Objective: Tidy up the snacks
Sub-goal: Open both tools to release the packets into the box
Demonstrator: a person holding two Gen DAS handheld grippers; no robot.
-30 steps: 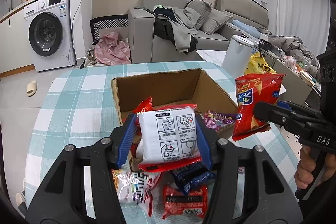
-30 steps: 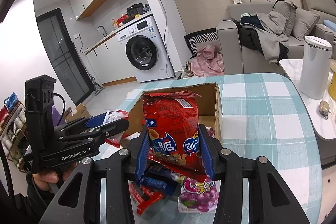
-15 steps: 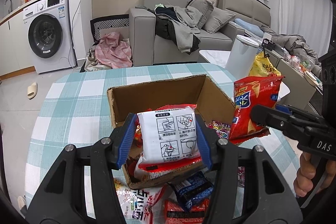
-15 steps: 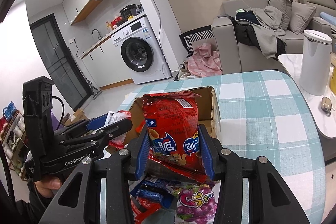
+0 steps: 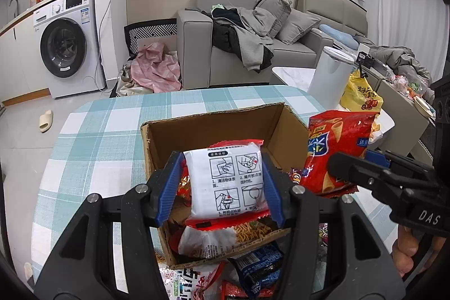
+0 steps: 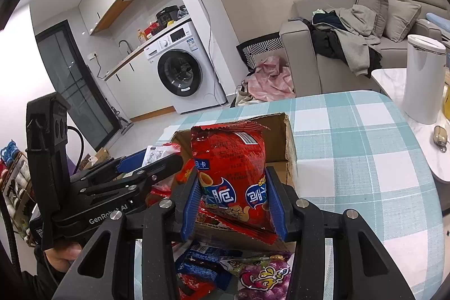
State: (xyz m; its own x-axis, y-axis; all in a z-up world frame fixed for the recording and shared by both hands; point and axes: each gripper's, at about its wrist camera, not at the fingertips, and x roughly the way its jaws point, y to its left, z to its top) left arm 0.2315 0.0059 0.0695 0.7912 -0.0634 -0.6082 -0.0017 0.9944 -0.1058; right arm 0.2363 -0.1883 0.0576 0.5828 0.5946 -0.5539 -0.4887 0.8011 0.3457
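Two packets are in your grip at once; your left gripper [image 5: 225, 182] is clamped on the white packet [image 5: 225, 182] with the printed instructions, and your right gripper [image 6: 233, 201] is clamped on the red chip bag [image 6: 230, 176]; both sets of blue pads press flat against the sides of what they carry. The cardboard box [image 5: 213, 128] sits open on the checked table [image 5: 92, 131], right in front of you, with a few snacks already lying in its near end; the white packet hangs over that near end, while the chip bag hangs at the box's right side, its lower edge near the rim. More loose packets, a blue packet [image 5: 258, 263] among them, lie on the table just in front of the box.

To do this well, I'd say lower one hand at a time so your grippers don't crowd each other above the opening; bring the white packet down until it rests on what is inside before you let the pads part; then carry the chip bag fully over the rim, toward the bare far half, and set it down gently, since it is puffy and could tip out over the low wall.
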